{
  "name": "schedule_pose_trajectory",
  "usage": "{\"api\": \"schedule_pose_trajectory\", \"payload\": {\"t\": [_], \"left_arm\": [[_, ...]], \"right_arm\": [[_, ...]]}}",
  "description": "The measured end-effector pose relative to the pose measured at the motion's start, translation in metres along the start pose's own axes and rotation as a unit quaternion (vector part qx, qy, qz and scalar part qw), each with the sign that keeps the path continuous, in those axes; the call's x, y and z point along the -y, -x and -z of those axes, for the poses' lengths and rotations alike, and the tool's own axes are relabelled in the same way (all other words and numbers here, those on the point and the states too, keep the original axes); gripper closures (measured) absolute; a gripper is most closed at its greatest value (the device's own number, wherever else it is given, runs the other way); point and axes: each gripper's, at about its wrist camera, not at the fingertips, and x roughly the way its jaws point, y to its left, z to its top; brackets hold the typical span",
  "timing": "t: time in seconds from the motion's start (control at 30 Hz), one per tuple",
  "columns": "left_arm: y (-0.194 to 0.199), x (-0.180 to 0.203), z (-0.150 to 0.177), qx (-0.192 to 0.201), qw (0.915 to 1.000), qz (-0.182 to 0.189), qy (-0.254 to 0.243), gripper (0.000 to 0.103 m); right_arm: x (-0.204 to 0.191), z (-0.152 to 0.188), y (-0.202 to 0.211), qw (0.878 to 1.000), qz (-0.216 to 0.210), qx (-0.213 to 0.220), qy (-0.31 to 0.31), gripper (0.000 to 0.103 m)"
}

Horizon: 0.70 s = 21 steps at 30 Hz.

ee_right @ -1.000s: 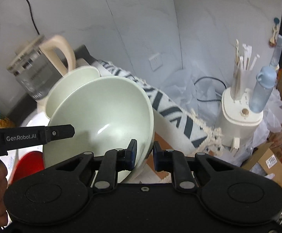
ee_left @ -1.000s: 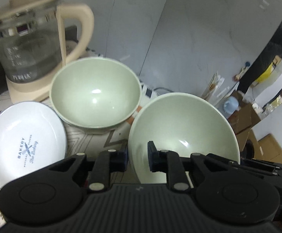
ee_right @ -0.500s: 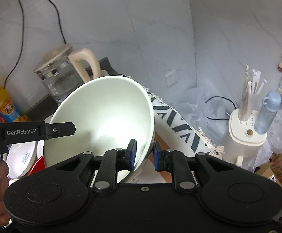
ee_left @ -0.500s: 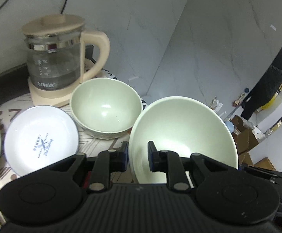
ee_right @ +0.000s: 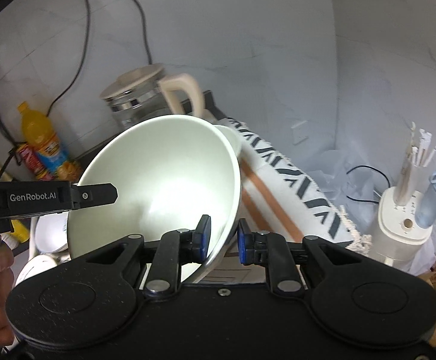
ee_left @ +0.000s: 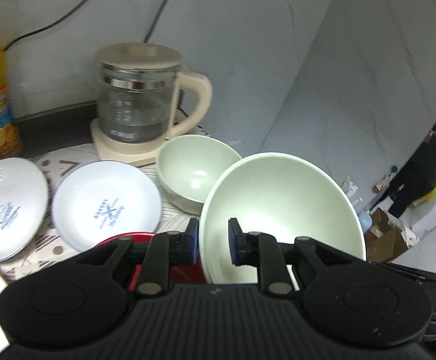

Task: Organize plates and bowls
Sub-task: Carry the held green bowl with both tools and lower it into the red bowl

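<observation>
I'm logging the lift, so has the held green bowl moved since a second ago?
Yes. The held green bowl rose and pulled back from the kettle, which now looks farther and lower relative to it. Both grippers still clamp its rim.

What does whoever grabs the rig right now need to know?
Left claw: shut on the rim of the big green bowl, held in the air and tilted.
Right claw: shut on the opposite rim of the same bowl.
On the mat: a second green bowl by the kettle, two white plates, a red dish partly hidden under the left claw.
Done: bowl lifted. No stacking visible.
Left: probably nest the held bowl with the other bowl, then gather the plates.
</observation>
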Motion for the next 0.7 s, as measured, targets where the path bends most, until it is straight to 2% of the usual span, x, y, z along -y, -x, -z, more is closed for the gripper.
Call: {"api": "schedule_pose_trajectory", "payload": {"t": [0.4, 0.7], "left_arm": [[0.038, -0.03, 0.019, 0.017, 0.9979, -0.049, 0.039, 0.085], [0.052, -0.054, 0.036, 0.006, 0.9946, -0.078, 0.068, 0.085]], "right_arm": [[-0.035, 0.011, 0.002, 0.998, -0.049, -0.009, 0.031, 0.084], [-0.058, 0.024, -0.005, 0.996, -0.073, -0.031, 0.042, 0.084]]}}
